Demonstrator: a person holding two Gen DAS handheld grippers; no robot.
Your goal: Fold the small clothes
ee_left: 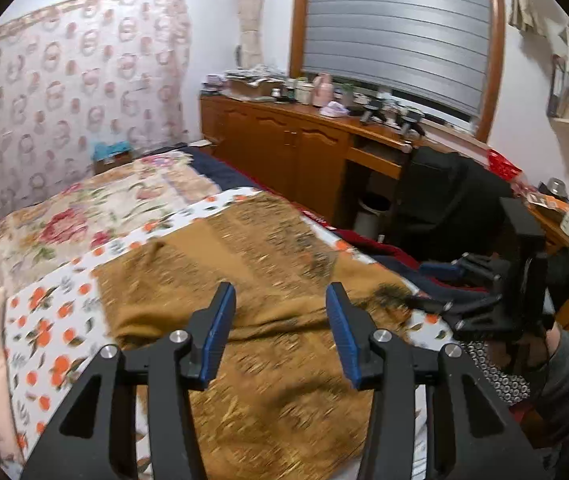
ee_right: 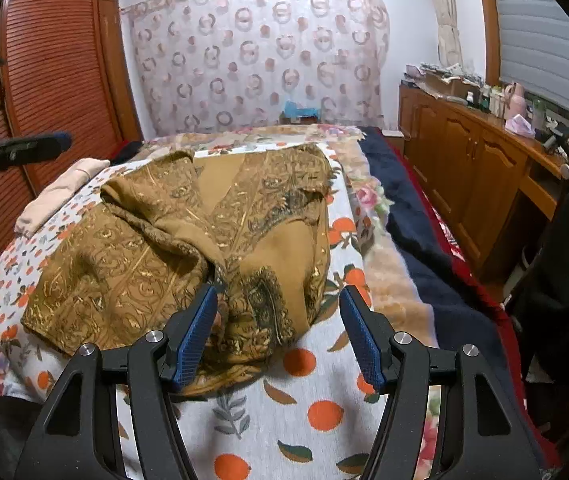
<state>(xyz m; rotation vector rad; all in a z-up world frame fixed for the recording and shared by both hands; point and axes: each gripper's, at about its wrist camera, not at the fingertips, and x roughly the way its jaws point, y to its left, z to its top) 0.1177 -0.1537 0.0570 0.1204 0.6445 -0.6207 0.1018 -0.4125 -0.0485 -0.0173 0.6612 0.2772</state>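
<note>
A: Left wrist view: left gripper (ee_left: 280,320) has its jaws apart, nothing pinched, over the brown garment (ee_left: 252,280) mid-frame.
B: Right gripper (ee_right: 278,320)?
A: Also parted, empty. Garment is rumpled on the orange-print sheet (ee_right: 304,412), probably let go to regrip.

A wooden cabinet (ee_right: 464,160) cluttered with bottles stands beside the bed, a patterned curtain (ee_right: 260,48) behind it.
</note>
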